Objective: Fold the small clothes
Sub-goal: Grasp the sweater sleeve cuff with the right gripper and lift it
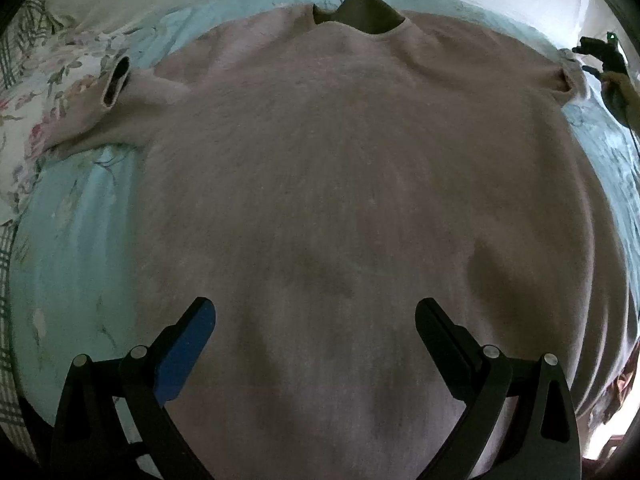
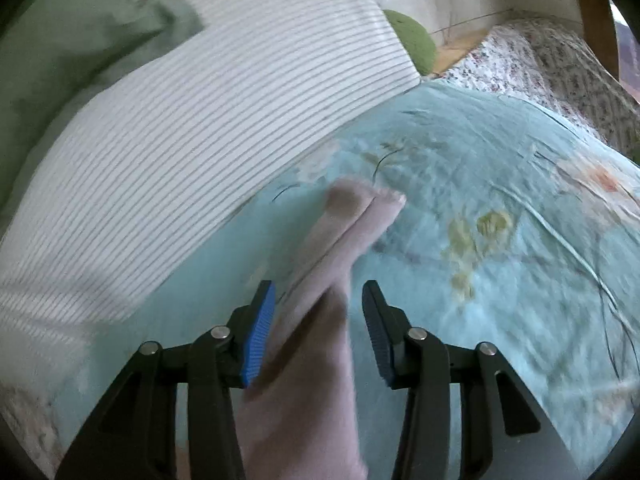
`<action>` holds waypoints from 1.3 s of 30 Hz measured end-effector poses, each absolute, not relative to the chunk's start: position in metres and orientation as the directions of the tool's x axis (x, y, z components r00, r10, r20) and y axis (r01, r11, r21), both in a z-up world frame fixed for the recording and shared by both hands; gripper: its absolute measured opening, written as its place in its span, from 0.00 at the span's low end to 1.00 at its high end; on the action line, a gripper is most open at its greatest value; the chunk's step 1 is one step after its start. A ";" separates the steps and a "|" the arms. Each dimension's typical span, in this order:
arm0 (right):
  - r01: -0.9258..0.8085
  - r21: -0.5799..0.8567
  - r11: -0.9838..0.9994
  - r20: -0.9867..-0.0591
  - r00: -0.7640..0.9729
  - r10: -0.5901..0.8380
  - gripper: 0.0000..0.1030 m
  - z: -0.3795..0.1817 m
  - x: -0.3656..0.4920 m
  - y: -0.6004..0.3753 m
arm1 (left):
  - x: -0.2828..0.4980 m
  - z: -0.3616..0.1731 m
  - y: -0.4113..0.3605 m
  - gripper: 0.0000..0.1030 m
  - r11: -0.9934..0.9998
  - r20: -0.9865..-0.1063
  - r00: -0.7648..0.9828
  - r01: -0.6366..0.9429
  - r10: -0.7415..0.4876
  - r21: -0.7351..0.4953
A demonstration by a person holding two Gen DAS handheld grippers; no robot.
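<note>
Your left gripper (image 1: 316,320) hovers with jaws wide over the pink sweater (image 1: 340,168), spread flat on the bedspread (image 1: 72,248). Your right gripper (image 2: 319,312) straddles the sleeve (image 2: 320,280), jaws half apart, pads not yet pressing. Pinch near the cuff before folding inward.

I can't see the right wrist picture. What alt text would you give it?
A pinkish sleeve lies between the right gripper's two open fingers, which are not yet clamped on it. Beneath is a light blue floral bedspread, with a striped pillow to the left.
</note>
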State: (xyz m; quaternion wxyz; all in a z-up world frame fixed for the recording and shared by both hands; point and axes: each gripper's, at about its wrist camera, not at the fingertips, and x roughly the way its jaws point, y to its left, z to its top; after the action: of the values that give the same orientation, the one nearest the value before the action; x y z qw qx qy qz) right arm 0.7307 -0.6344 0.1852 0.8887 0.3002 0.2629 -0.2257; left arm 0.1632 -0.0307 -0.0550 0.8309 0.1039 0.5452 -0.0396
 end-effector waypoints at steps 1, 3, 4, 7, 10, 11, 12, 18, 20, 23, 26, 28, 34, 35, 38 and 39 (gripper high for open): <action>0.563 0.404 0.721 -0.606 0.755 -0.251 0.33 0.178 0.719 -0.638 | 0.166 -0.057 -0.032 0.97 0.975 -0.916 0.398 0.179 0.047 0.128; 0.559 0.386 0.734 -0.620 0.746 -0.242 0.12 0.167 0.702 -0.641 | 0.171 -0.061 -0.036 0.97 0.976 -0.922 0.384 0.185 0.039 0.118; 0.550 0.384 0.742 -0.618 0.750 -0.237 0.11 0.163 0.686 -0.638 | 0.173 -0.064 -0.038 0.97 0.975 -0.925 0.380 0.191 0.034 0.114; 0.462 0.391 0.796 -0.561 0.805 -0.191 0.10 0.163 0.627 -0.613 | 0.177 -0.066 -0.043 0.97 0.972 -0.926 0.376 0.208 0.026 0.111; 0.317 0.395 0.862 -0.534 0.843 -0.065 0.09 0.160 0.554 -0.565 | 0.177 -0.066 -0.044 0.97 0.971 -0.924 0.381 0.217 0.007 0.097; 0.276 0.396 0.876 -0.531 0.847 -0.027 0.09 0.157 0.533 -0.549 | 0.177 -0.065 -0.044 0.97 0.972 -0.921 0.389 0.219 -0.004 0.088; 0.222 0.401 0.889 -0.529 0.848 0.027 0.09 0.153 0.504 -0.527 | 0.176 -0.063 -0.043 0.97 0.972 -0.919 0.395 0.218 -0.012 0.082; -0.062 0.489 0.870 -0.522 0.778 0.349 0.09 0.107 0.346 -0.393 | 0.163 -0.052 -0.025 0.97 0.979 -0.898 0.436 0.203 -0.059 0.034; -0.145 0.533 0.834 -0.503 0.738 0.450 0.09 0.092 0.301 -0.365 | 0.164 -0.048 -0.017 0.97 0.982 -0.892 0.447 0.186 -0.068 0.018; -0.247 0.591 0.768 -0.467 0.672 0.575 0.09 0.070 0.258 -0.311 | 0.166 -0.043 -0.001 0.97 0.989 -0.882 0.463 0.145 -0.091 -0.026; -0.329 0.627 0.706 -0.443 0.595 0.671 0.09 0.035 0.196 -0.246 | 0.164 -0.038 0.016 0.97 0.992 -0.872 0.477 0.106 -0.113 -0.070; -0.360 0.649 0.670 -0.444 0.536 0.718 0.08 0.010 0.218 -0.193 | 0.166 -0.037 0.026 0.97 0.991 -0.868 0.480 0.090 -0.128 -0.096; -0.384 0.657 0.649 -0.495 0.430 0.755 0.08 -0.029 0.234 -0.124 | 0.174 -0.036 0.057 0.97 0.982 -0.848 0.497 0.067 -0.184 -0.174; -0.374 0.670 0.641 -0.500 0.411 0.762 0.09 -0.027 0.253 -0.130 | 0.177 -0.037 0.062 0.97 0.981 -0.844 0.502 0.065 -0.190 -0.182; -0.329 0.690 0.645 -0.534 0.371 0.760 0.32 -0.049 0.250 -0.129 | 0.191 -0.038 0.072 0.97 0.972 -0.833 0.506 0.061 -0.225 -0.226; -0.326 0.691 0.645 -0.527 0.383 0.759 0.38 -0.054 0.242 -0.130 | 0.198 -0.038 0.073 0.98 0.968 -0.827 0.507 0.062 -0.241 -0.244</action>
State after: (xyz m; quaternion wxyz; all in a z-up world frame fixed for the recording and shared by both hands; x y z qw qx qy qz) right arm 0.2421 -0.1304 -0.0545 0.7941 0.2468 0.4380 0.3417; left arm 0.1983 0.0733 -0.0381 0.8632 -0.0914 0.4886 -0.0879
